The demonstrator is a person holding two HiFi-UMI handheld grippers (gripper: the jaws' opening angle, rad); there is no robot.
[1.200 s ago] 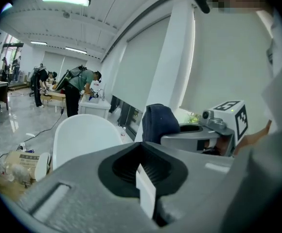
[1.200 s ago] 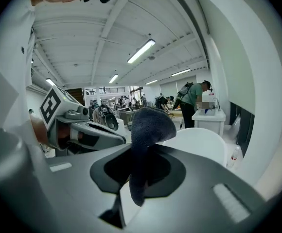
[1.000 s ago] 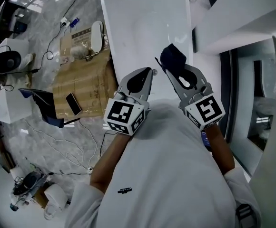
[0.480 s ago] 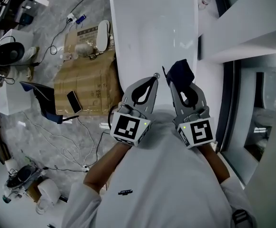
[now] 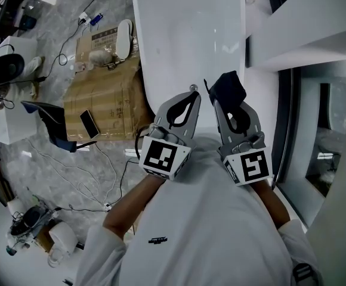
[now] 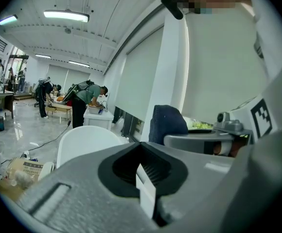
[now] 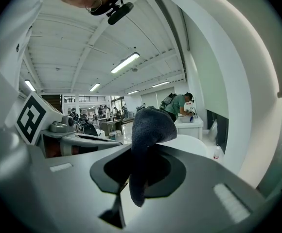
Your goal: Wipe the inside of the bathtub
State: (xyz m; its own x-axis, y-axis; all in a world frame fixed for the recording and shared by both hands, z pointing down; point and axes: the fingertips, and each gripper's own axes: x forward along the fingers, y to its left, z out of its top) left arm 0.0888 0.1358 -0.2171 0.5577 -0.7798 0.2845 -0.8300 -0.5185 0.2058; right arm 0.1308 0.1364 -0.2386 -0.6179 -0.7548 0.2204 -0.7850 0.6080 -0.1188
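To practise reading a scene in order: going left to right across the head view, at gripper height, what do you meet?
phone → left gripper → cloth → dark frame

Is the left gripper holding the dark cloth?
No, the dark cloth is clamped in the right gripper, while the left gripper is shut on nothing.

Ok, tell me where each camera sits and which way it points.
Head view: on the person's head, looking steeply down at the bathtub; shows both forearms, left gripper, right gripper.
Left gripper view: rides the left gripper, looks along its shut jaws across the room; right gripper alongside.
Right gripper view: rides the right gripper, looks along jaws shut on the cloth; left gripper alongside.
Shared: all show cloth and bathtub.
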